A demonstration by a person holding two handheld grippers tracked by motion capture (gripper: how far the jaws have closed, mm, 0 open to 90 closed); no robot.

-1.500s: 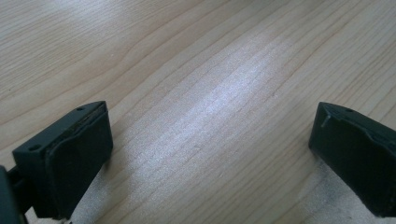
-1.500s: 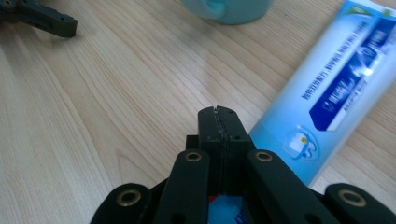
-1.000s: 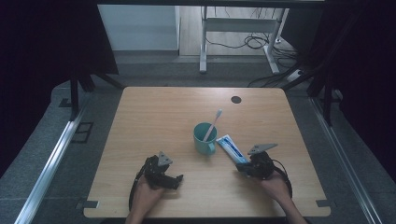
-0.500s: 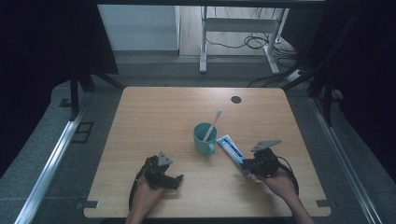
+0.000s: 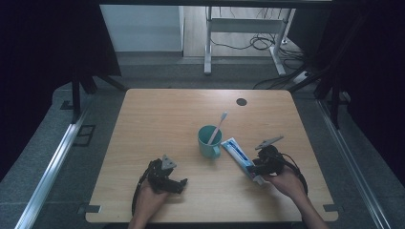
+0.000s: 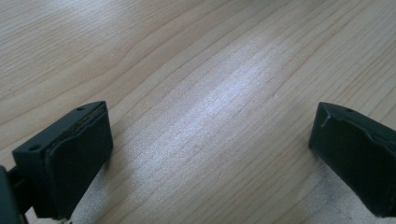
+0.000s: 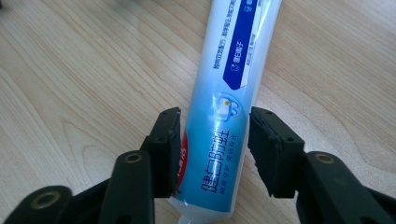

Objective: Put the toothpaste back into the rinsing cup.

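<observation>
High view: both forearms come in from the near edge of the bench (image 5: 157,109). The left hand (image 5: 152,194) rests low near the front left, wrapped around the left tool (image 5: 177,182), which points right along the wood. The right hand (image 5: 285,180) lies near the front right, with the right tool (image 5: 253,168) aimed left and a little away, at the near end of the tube (image 5: 237,153). The tube lies flat and slantwise, its far end just beside a teal cup (image 5: 209,141). A toothbrush (image 5: 217,127) leans in the cup, head up toward the right. A small dark disc (image 5: 241,101) sits near the far edge. Beyond the bench are grey floor, cables and the legs of a metal frame; the sides of the room are dark.

Left gripper view: the left tool (image 6: 210,149) hangs close over bare wood, its jaws spread wide, with nothing between them.

Right gripper view: the right tool (image 7: 215,140) straddles the tube (image 7: 224,112) near its cap end. Its jaws have just been opening. The left pad looks to lie against or just at the tube's edge, the right pad stands off with a narrow gap, so the tube lies between them without being pinched. The tube rests flat on the wood, white and pale blue with a dark blue label, running away up the picture.
</observation>
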